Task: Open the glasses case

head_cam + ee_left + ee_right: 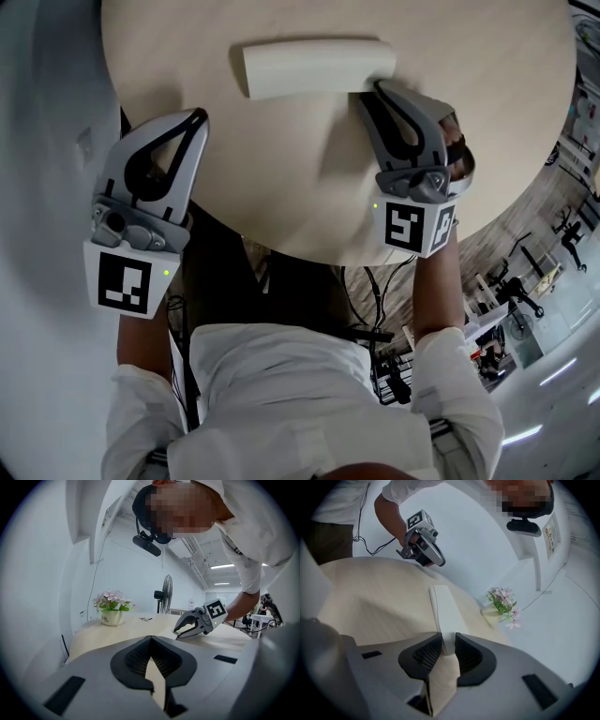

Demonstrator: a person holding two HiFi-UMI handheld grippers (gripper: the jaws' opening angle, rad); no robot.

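A cream glasses case (314, 66) lies closed on the round wooden table (281, 187), toward its far side. My right gripper (373, 89) is at the case's right end. In the right gripper view the case (446, 606) runs away from the jaws, and its near end sits pinched between the pads of the right gripper (448, 643). My left gripper (200, 116) hovers over the table's left edge, well short of the case, its jaws together and empty. In the left gripper view the left gripper (151, 638) points across the table at the right gripper (197, 623).
A small pot of pink flowers (112, 613) stands at the table's far side, also seen as the pot (498, 607) beyond the case. A standing fan (166, 592) is behind the table. The person's body presses against the table's near edge.
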